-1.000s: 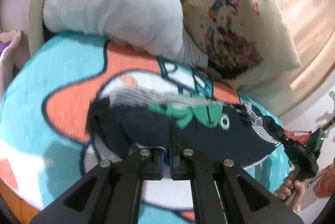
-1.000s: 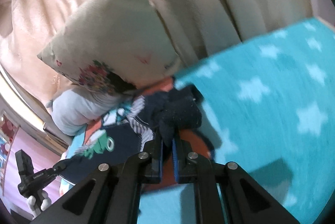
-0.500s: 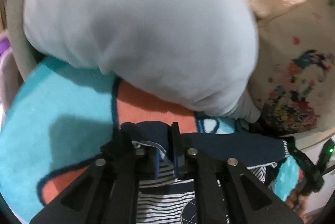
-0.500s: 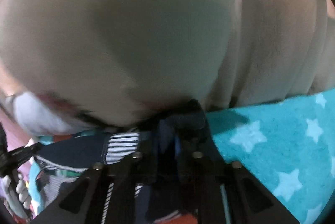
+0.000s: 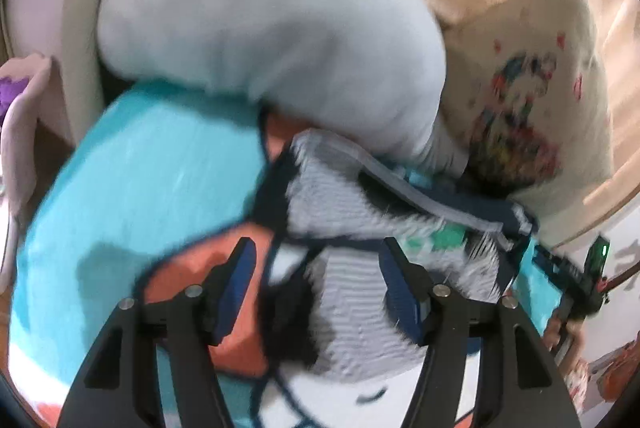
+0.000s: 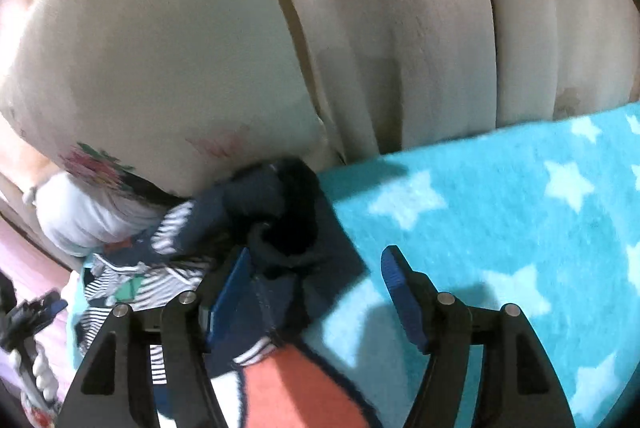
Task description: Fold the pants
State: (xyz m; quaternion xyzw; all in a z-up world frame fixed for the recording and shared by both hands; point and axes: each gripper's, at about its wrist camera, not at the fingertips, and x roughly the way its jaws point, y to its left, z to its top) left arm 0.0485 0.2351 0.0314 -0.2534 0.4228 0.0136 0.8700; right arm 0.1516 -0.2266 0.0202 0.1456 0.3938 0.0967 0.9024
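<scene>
While both grippers' jaws gape released, pants (image 5: 360,212) lie folded, no writing legible.

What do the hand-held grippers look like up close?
Each hand-held gripper, left and right, has two black angular fingers with triangular cut-outs, silver screw heads, and ridged blue pads on the inner faces. No cables or sleeves show.

Black tongs (image 5: 316,292), blue pads (image 5: 236,288), silver screws.
</scene>
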